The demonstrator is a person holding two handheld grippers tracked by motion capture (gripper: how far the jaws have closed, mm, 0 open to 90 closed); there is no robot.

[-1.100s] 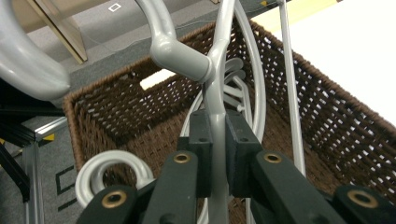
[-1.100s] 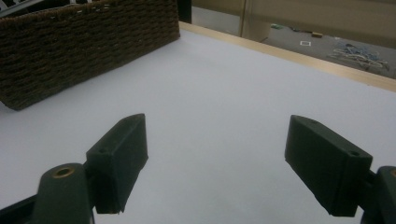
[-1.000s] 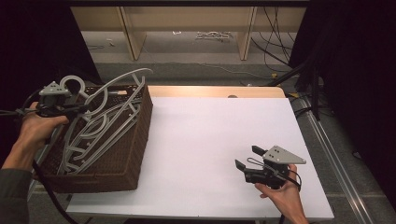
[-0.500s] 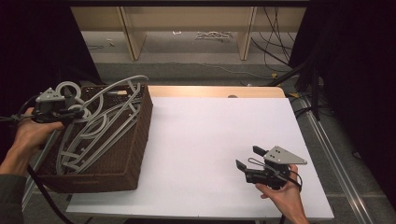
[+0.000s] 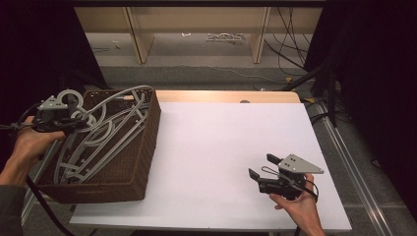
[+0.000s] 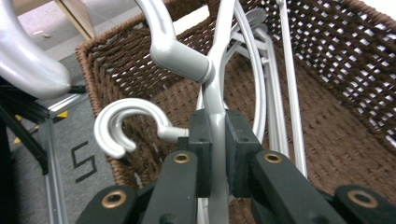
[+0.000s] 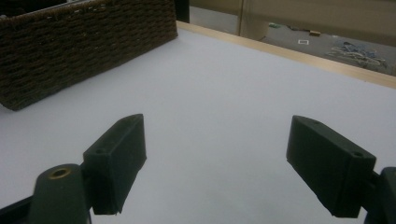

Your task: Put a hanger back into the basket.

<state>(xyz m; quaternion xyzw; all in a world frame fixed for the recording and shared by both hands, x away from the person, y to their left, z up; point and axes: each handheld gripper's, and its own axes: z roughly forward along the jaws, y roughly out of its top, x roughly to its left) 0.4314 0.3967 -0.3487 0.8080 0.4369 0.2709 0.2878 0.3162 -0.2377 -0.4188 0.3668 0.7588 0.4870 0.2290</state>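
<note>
While my right gripper rested open on the white table, my left gripper clamped a grey hanger inside the wicker basket.

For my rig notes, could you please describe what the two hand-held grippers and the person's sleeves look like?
Both are black. The right hand-held gripper carries a grey three-cornered plate on top, with a black cable looping by the hand. The left hand-held gripper has a similar plate; its arms show brass-coloured rivets. A dark grey-green sleeve covers the left forearm.
</note>
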